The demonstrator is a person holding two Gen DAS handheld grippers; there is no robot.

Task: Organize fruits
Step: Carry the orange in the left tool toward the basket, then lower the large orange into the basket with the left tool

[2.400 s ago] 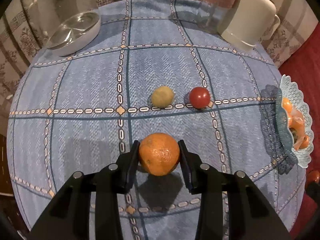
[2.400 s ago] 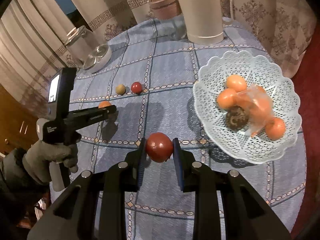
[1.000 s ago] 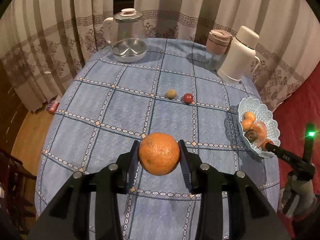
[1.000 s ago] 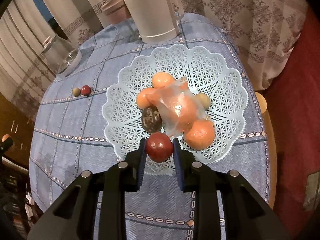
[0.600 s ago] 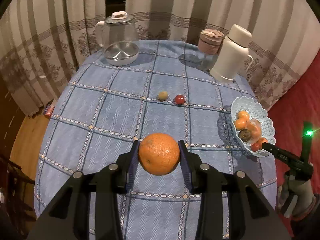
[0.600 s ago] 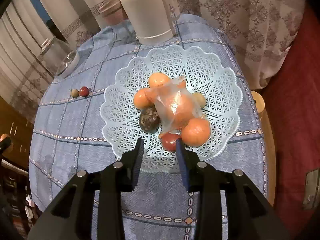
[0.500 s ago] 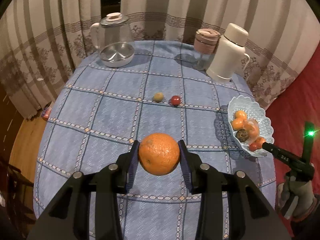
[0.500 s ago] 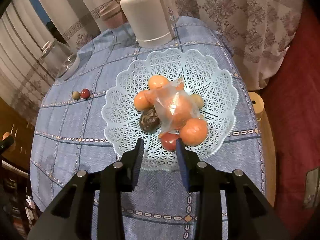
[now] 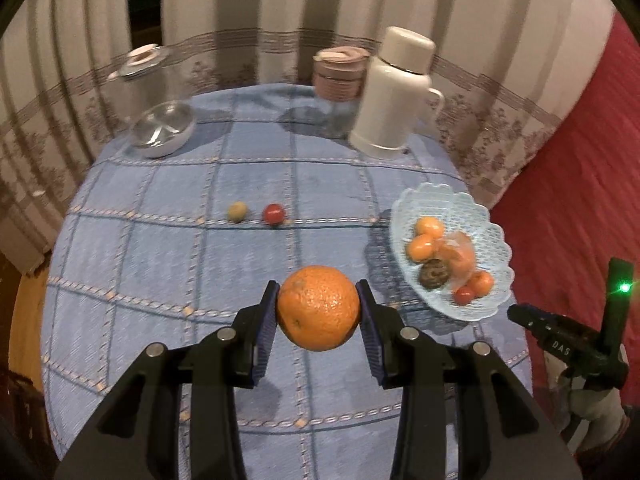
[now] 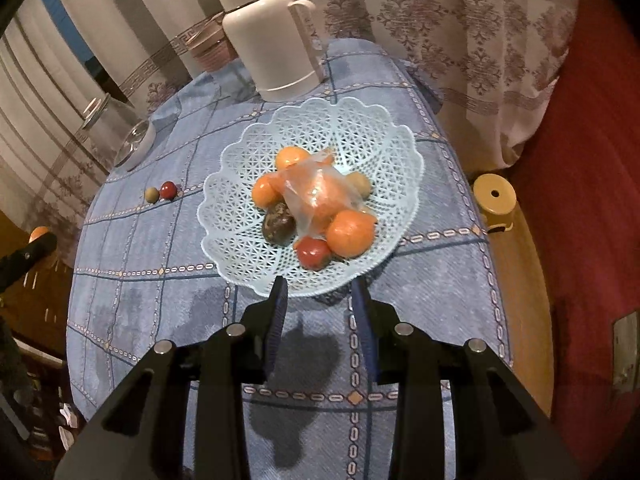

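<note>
Since the earlier frames your right gripper (image 10: pixel 319 298) had let the small red fruit (image 10: pixel 313 253) go into the pale blue lattice plastic basket (image 10: pixel 394 152) and drawn back toward you; it stood spread and empty, its tips just short of the basket's near rim. Your left gripper (image 9: pixel 319 309) had swung right, so the basket (image 9: pixel 498 236) sat larger in its view, and it still pinched the large round orange (image 9: pixel 319 307) between both pads, lifted clear of the blue checked tabletop (image 9: pixel 168 264).

The coming move turned on one relation: from the left gripper the basket lay to the right and a little farther off, near the tabletop's right edge. The orange is round, so no long axis mattered. The right gripper was much nearer the basket, yet it carried nothing, and it sat at the near rim where the orange would likely pass.

Two loose fruits, a small yellow-green one (image 9: pixel 237 211) and a small red one (image 9: pixel 273 213), lay side by side far out on the tabletop, well apart from both grippers.

In the basket a crumpled clear plastic bag (image 10: pixel 316 192) covered some fruit, so you could not count what lay beneath it. The left view was blurred, and the dark round item (image 10: pixel 279 219) could not be identified.
</note>
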